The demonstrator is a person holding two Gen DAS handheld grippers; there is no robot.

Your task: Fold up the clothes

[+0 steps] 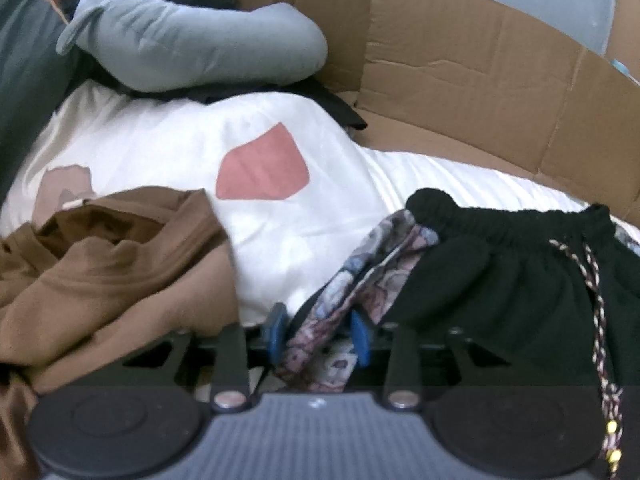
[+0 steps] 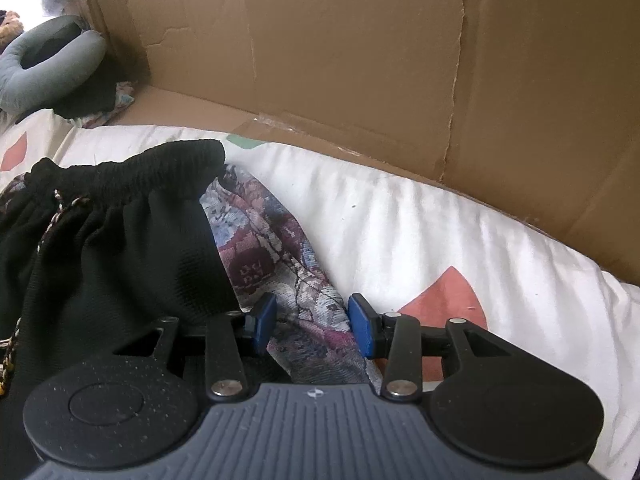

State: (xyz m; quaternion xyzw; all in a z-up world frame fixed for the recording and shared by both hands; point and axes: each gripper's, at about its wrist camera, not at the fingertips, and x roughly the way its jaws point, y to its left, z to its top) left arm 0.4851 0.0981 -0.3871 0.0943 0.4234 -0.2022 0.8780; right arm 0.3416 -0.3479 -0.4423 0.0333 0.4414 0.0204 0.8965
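Note:
Black shorts (image 1: 500, 280) with an elastic waistband, a braided drawstring (image 1: 596, 300) and patterned floral side panels (image 1: 380, 264) lie on a white sheet (image 1: 300, 220). My left gripper (image 1: 318, 334) is shut on the patterned panel at the shorts' left side; the cloth fills the gap between the blue pads. The right wrist view shows the same shorts (image 2: 120, 260) at left. There my right gripper (image 2: 312, 324) is shut on the other patterned panel (image 2: 272, 248), bunched between its pads. Both waistband corners sit raised off the sheet.
A crumpled brown garment (image 1: 112, 272) lies to the left of the shorts. A grey neck pillow (image 1: 200, 40) and dark clothing rest at the back left. Cardboard walls (image 2: 360, 60) border the far side. The white sheet (image 2: 440, 232) carries pink shapes.

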